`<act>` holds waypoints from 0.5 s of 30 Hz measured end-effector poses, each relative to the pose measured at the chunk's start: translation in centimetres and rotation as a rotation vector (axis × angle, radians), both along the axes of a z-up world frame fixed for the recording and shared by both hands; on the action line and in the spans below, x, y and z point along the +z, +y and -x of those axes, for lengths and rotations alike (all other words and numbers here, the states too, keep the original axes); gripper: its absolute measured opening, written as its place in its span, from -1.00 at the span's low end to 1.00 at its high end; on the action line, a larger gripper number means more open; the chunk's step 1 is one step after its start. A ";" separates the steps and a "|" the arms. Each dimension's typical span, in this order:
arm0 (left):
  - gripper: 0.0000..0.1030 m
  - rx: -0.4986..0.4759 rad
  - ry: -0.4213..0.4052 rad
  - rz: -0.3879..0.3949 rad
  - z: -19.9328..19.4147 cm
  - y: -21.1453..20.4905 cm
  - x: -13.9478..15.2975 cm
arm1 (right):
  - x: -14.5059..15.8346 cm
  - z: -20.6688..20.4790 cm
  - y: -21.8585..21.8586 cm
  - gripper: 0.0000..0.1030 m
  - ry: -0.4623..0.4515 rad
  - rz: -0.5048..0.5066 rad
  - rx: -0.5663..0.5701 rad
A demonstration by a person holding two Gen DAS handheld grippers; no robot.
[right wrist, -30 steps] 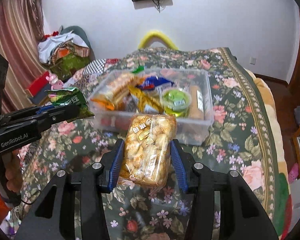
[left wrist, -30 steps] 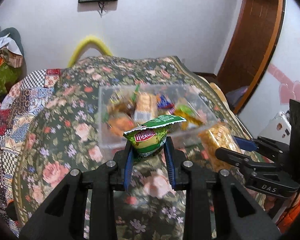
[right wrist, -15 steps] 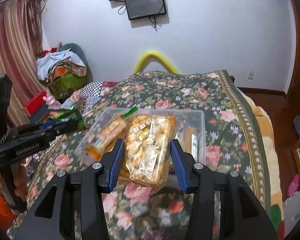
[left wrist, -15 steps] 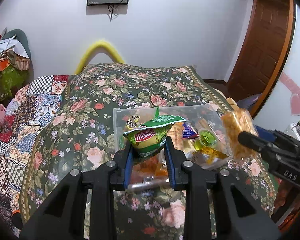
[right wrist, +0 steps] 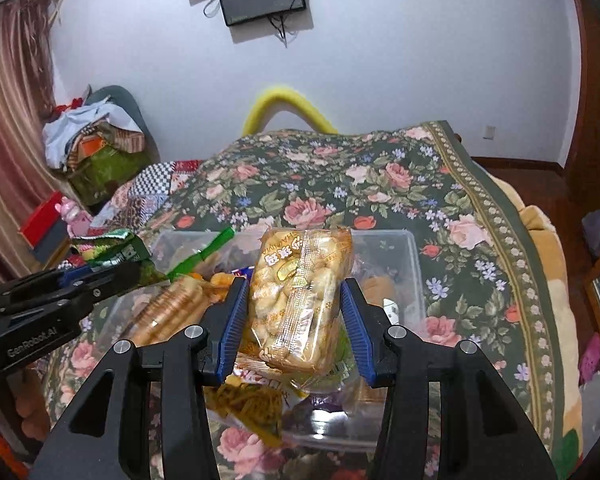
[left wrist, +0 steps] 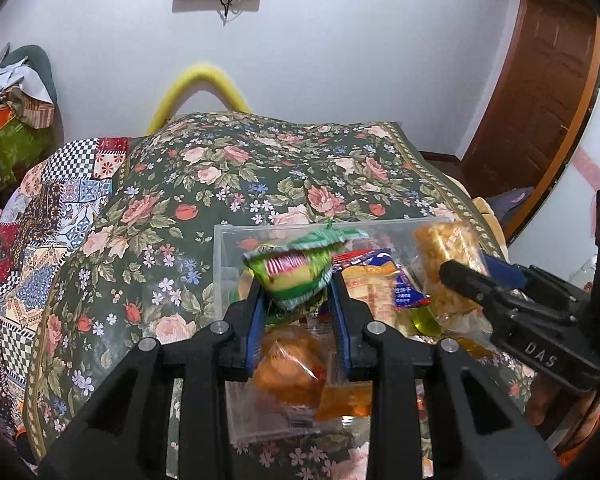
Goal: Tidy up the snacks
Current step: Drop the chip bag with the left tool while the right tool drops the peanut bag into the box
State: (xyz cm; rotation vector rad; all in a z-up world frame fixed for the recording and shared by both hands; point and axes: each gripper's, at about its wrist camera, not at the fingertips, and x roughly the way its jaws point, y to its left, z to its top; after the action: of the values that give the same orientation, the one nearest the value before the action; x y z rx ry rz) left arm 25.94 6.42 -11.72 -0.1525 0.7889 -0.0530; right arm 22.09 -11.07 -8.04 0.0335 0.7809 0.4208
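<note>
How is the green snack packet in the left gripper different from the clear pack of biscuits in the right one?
The green snack packet is opaque and printed; the clear biscuit pack shows its golden pieces. The green packet is crumpled and small; the biscuit pack is longer and stands upright. Both are clamped between blue-padded jaws, left gripper, right gripper, above the clear bin.

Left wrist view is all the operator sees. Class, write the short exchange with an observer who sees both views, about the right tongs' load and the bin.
Operator: Do the right tongs grip the biscuit packet on both sides?
Observer: Yes. Both blue pads press its sides, and it sticks out beyond their tips.
Operator: What lies below it in the clear bin?
Observer: A bag of yellow noodle-like strands, near the bin's front edge.
</note>
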 end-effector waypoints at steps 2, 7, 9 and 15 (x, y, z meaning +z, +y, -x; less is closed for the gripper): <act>-0.36 0.004 0.012 0.004 -0.3 0.1 -0.3 | -0.4 -0.3 0.1 -0.15 0.016 0.000 0.004; 0.10 0.012 0.033 0.025 -0.2 0.4 -0.6 | -1.0 -0.3 -0.1 -0.13 0.045 -0.009 0.004; 0.10 0.011 0.025 0.013 0.2 0.4 -0.3 | -0.7 -0.2 -0.3 -0.13 0.048 -0.008 0.007; 0.10 -0.009 -0.012 -0.006 2.5 0.0 1.8 | 1.4 1.3 -1.3 -0.13 0.011 -0.010 0.011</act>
State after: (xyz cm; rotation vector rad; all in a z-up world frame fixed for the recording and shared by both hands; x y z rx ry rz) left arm 23.44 6.44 -9.96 -0.1430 0.7775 -0.0602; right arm 20.81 -12.39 -6.64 0.0405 0.7905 0.4351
